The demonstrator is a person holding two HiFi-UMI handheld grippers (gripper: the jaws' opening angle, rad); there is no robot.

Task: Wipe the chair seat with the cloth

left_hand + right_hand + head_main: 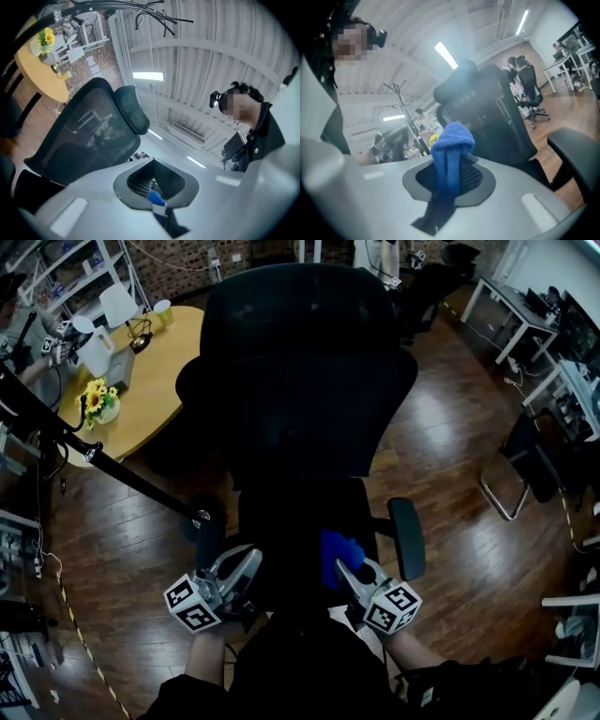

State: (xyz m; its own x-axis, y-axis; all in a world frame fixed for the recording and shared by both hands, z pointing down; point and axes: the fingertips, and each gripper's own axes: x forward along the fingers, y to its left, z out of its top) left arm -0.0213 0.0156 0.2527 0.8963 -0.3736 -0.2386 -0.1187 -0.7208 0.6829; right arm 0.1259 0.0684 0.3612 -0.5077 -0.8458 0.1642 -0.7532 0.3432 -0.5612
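A black office chair stands in front of me, its tall back (300, 362) above the dark seat (291, 531) in the head view. My right gripper (343, 568) hovers over the seat's right front, shut on a blue cloth (338, 547). In the right gripper view the cloth (451, 140) sticks up folded from between the jaws of that gripper (447, 176). My left gripper (249, 561) is at the seat's left front, jaws together. The left gripper view shows the gripper (157, 196) with only a small blue bit at the seam, pointing up past the chair back (89, 131).
Armrests (406, 535) (208, 532) flank the seat. A round yellow table (164, 371) with flowers (97, 399) stands far left, crossed by a black pole (122, 474). Desks (525, 315) and another chair frame (525, 465) are on the right, on wooden floor (450, 427).
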